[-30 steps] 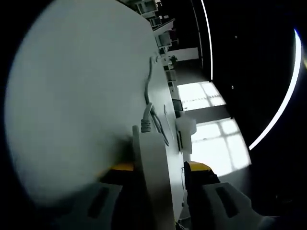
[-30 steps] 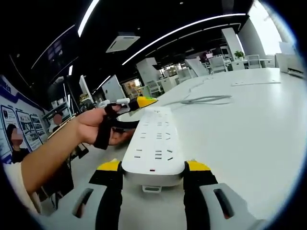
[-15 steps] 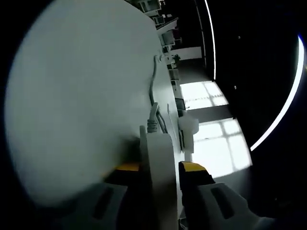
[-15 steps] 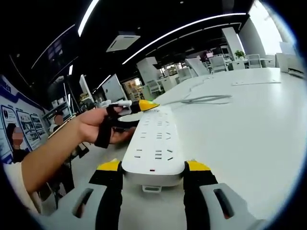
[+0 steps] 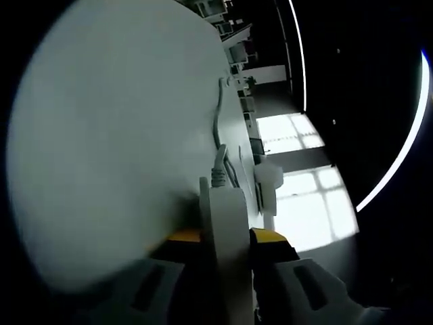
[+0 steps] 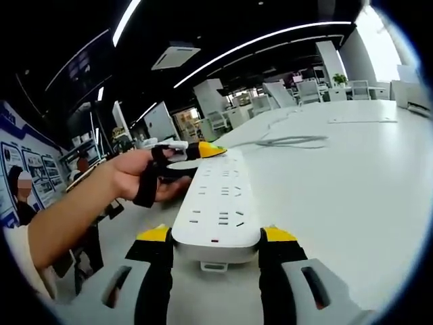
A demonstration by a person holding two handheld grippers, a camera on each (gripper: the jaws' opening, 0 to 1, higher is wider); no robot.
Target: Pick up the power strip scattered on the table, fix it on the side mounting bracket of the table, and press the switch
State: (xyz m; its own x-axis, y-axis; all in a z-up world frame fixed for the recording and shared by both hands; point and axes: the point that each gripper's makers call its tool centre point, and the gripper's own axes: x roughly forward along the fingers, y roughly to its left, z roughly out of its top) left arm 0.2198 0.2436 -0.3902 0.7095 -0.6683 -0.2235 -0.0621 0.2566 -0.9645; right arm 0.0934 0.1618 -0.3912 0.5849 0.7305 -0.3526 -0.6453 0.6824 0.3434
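Note:
A white power strip [image 6: 220, 203] lies flat just over the white table [image 6: 338, 176], sockets up. My right gripper [image 6: 216, 238] is shut on its near end, a yellow-tipped jaw against each long side. At the far left edge of the strip, a hand [image 6: 128, 179] holds my left gripper [image 6: 196, 150] against it. In the left gripper view the strip [image 5: 223, 230] appears edge-on, with my left gripper [image 5: 224, 237] shut on it. The grey cable [image 5: 218, 115] leaves the strip's far end and runs off across the table [image 5: 101, 135]; it also curls on the tabletop [image 6: 284, 141].
A white box [image 5: 267, 179] sits at the table edge beside the strip. A flat white bar [image 6: 362, 120] and a white device [image 6: 419, 95] lie far right on the table. Desks and chairs [image 6: 298, 91] stand behind; a person [image 6: 20, 196] is at far left.
The left gripper's jaws have drawn in from a wide gap until they press on the strip. The right gripper's hold on the strip is unchanged.

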